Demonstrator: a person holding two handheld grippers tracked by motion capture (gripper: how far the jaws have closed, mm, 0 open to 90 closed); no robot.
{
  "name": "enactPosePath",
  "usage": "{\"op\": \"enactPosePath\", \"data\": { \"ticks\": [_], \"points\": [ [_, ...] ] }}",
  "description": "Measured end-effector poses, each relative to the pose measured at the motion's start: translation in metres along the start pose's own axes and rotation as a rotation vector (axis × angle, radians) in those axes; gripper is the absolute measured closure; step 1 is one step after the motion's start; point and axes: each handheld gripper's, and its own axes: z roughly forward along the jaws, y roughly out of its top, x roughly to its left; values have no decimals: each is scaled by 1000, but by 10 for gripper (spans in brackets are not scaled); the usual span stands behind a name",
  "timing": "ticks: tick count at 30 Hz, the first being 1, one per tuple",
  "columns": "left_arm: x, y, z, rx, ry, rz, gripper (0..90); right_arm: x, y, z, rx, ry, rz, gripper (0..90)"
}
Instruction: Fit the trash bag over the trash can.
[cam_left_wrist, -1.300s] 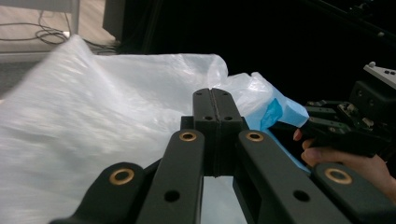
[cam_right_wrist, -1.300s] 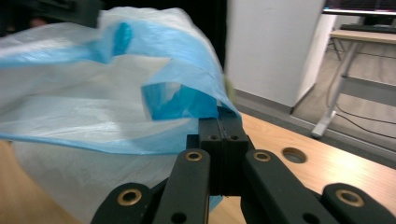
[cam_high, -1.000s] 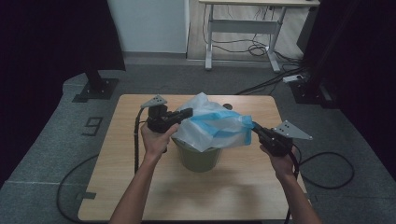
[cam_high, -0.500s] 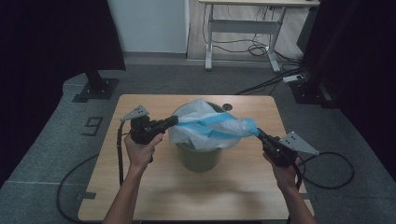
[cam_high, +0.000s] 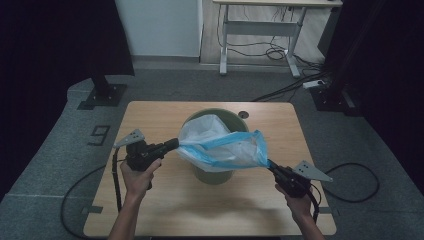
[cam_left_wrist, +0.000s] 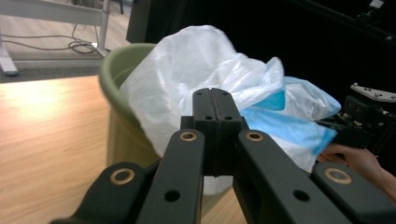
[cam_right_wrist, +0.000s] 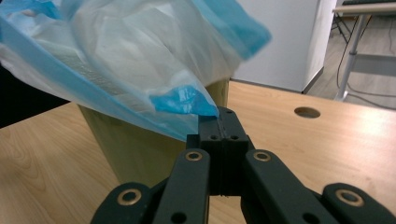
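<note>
Clearly we are handling a thin white and blue bin liner (cam_high: 222, 145), light, limp and slippery, stretched over the olive-green bin (cam_high: 215, 172) mid-table (cam_high: 150, 205). Our left gripper (cam_high: 173, 144) and right gripper (cam_high: 270, 163) are both clamped on its blue rim, the soundest hold. Only the bin's rim could snag the film; the cable hole (cam_high: 243, 115) lies well apart.

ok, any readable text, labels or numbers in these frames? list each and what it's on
"9": a dark numeral marked on the grey floor mat, left of the wooden table in the high view.
No print can be seen on the blue-trimmed plastic bag, the green bin or the grippers.
</note>
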Motion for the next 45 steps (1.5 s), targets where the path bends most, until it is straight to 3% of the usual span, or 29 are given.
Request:
{"op": "enactPosePath", "data": {
  "ticks": [9, 16, 26, 37, 45],
  "points": [
    [11, -17, -1, 26, 27, -27, 898, -1, -19, 15, 71, 20, 15, 888],
    [20, -20, 0, 36, 62, -44, 898, -4, -26, 24, 82, 24, 50, 888],
    [34, -20, 16, 69, 100, -71, 898, -12, -33, 31, 100, 19, 74, 888],
    [50, -21, 27, 69, 121, -120, 898, -9, -35, 36, 104, 32, 67, 888],
    [44, -23, 27, 78, 109, -99, 896, -14, -32, 30, 90, 27, 75, 886]
  ]
}}
